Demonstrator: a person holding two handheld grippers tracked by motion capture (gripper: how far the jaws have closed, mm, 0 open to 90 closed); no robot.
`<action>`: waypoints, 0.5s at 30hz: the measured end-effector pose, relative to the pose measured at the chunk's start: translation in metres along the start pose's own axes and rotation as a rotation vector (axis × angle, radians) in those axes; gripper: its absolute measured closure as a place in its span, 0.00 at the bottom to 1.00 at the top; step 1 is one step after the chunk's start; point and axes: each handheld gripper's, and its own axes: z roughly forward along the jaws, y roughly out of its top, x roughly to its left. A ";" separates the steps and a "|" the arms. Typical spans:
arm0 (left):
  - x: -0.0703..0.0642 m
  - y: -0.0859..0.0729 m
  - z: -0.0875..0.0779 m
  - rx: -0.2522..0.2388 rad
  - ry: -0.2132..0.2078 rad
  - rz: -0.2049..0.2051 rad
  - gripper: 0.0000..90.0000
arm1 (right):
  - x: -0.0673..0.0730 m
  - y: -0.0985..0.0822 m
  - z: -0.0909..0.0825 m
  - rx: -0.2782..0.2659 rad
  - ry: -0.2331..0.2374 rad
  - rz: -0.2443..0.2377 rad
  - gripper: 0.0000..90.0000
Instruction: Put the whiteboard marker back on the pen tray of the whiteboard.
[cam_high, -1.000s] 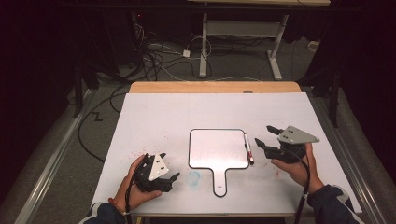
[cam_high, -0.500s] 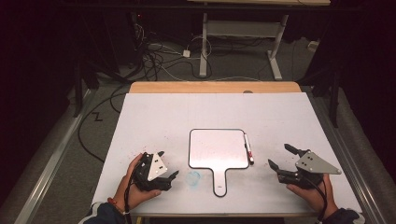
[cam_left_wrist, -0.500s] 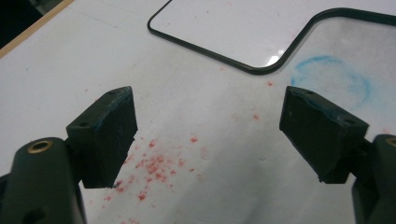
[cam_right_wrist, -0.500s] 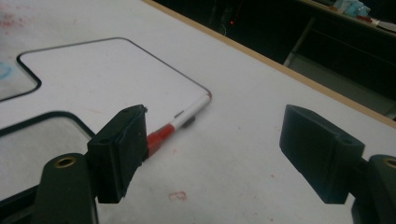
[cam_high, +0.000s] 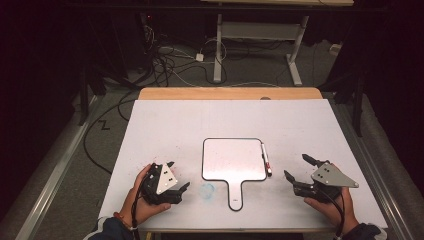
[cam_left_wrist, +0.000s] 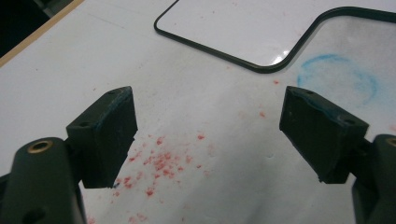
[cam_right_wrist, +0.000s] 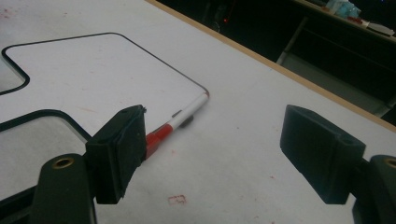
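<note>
- The marker (cam_high: 266, 160) lies flat on the table (cam_high: 165, 125) along the right edge of the paddle-shaped whiteboard (cam_high: 232, 160), touching or just beside its rim; its long axis runs away from the person.
- The right tongs (cam_high: 296, 167) are the nearer pair, just right of the marker, with the marker to their left. Their jaws have just been opening and stand wide, holding nothing.
- The left tongs (cam_high: 177, 175) rest well apart beyond the board, wide and empty.

The high view looks forward and down from above the table's (cam_high: 165, 125) near edge, while each gripper view sits low and close over the surface, both sharing the board (cam_left_wrist: 243, 28) (cam_right_wrist: 84, 74) (cam_high: 233, 159).
</note>
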 end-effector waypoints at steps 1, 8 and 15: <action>0.000 0.000 0.000 0.001 0.000 0.000 0.20 | 0.001 0.000 0.001 0.002 -0.001 -0.001 0.26; 0.000 0.001 0.002 0.005 0.000 0.005 0.20 | 0.008 0.000 0.002 0.016 -0.015 -0.059 0.26; 0.001 0.003 0.008 0.015 -0.007 0.014 0.20 | 0.006 -0.001 0.001 0.014 -0.022 -0.047 0.26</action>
